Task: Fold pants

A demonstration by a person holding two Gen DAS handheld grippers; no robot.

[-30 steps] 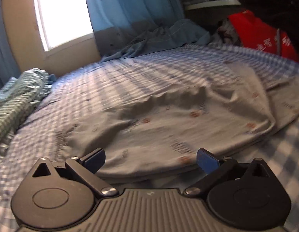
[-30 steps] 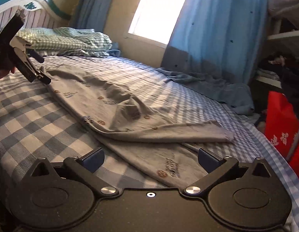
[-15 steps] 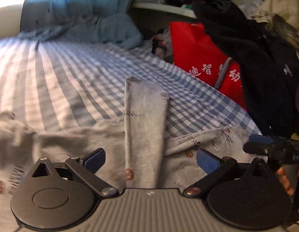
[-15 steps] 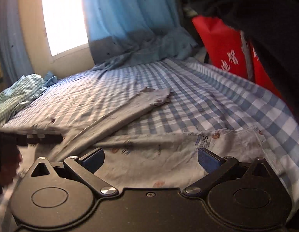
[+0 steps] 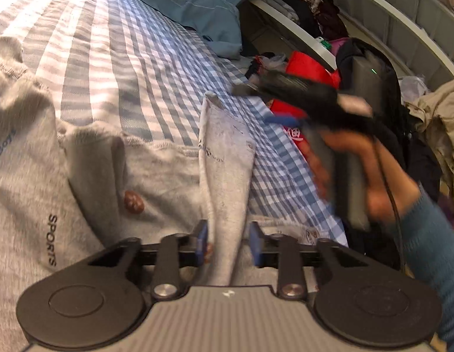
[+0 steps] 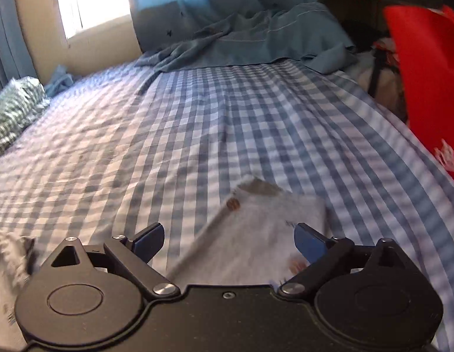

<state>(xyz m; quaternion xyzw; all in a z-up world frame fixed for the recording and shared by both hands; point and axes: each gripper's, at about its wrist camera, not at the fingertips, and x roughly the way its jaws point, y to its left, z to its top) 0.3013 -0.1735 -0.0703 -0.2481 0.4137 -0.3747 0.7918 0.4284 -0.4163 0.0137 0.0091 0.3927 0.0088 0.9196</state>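
Note:
Grey printed pants (image 5: pixel 156 176) lie spread on the blue checked bed. One narrow pant leg (image 5: pixel 227 161) runs forward between my left gripper's (image 5: pixel 228 245) blue pads, which have closed in around it to a narrow gap. My right gripper (image 6: pixel 229 242) is open over the cuff end of that pant leg (image 6: pixel 256 234), with nothing held. It also shows blurred in the left wrist view (image 5: pixel 300 99), held by a hand at the bed's right edge.
The blue checked sheet (image 6: pixel 197 123) stretches to a window and blue curtain (image 6: pixel 227 23). A green checked pillow (image 6: pixel 12 117) lies at left. A red bag (image 6: pixel 426 82) and piled clothes on shelves (image 5: pixel 315 14) stand beside the bed's right edge.
My left gripper swung right to the pant leg and its jaws closed in around it. My right gripper moved forward over the leg's cuff end, still open.

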